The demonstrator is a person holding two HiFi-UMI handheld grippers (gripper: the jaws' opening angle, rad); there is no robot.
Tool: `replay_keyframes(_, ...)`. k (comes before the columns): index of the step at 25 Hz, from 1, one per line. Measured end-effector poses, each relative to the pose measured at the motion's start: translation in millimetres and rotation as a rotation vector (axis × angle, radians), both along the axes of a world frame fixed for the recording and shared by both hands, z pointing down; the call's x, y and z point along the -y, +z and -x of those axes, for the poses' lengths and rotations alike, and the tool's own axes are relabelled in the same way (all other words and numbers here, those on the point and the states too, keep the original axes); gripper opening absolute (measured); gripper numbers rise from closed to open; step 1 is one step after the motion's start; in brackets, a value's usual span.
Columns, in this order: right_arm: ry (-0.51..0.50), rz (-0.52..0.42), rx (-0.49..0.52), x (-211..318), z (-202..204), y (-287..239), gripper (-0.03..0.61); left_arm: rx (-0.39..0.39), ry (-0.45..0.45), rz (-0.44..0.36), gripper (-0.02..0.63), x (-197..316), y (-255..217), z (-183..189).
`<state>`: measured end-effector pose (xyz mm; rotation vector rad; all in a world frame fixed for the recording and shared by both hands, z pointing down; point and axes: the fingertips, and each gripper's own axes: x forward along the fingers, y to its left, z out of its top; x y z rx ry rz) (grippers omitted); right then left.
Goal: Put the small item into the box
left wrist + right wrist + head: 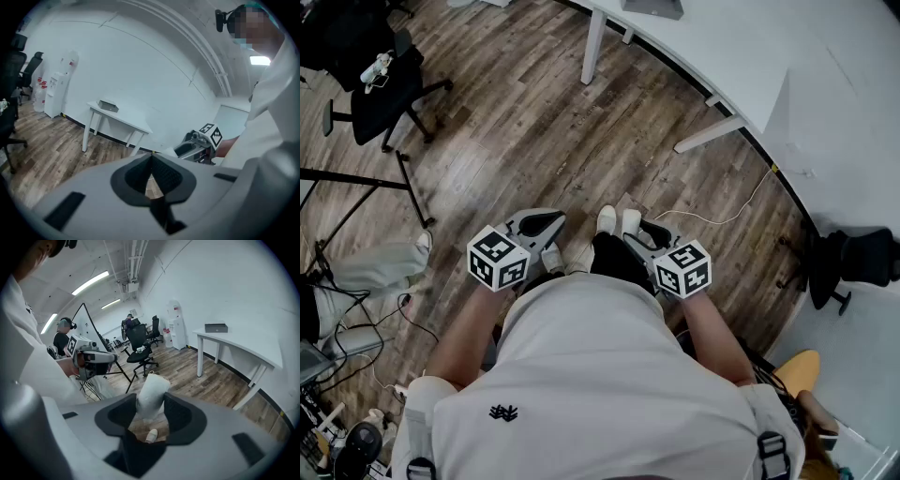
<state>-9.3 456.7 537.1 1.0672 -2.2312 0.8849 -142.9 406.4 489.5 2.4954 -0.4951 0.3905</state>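
Observation:
My right gripper is shut on a small white rolled item, which sticks up past the pads. In the head view this gripper is held at waist height over the wooden floor. My left gripper is shut with nothing in it, and its pads meet at the tip. It sits at the left in the head view. A dark box rests on a white table some way ahead. The box also shows in the left gripper view.
The white table curves along the far right, next to a white wall. Black office chairs and a tripod stand at the left. A seated person's legs are near cables. A white cord lies on the floor.

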Motion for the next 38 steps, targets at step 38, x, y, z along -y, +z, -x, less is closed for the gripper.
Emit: replay_keyframes(38,0.008,0.005,0.020,303.1,-211.1,5.7,0.189,0.027,0.047,-0.092,0.006,289.9,-12.4,-218.8)
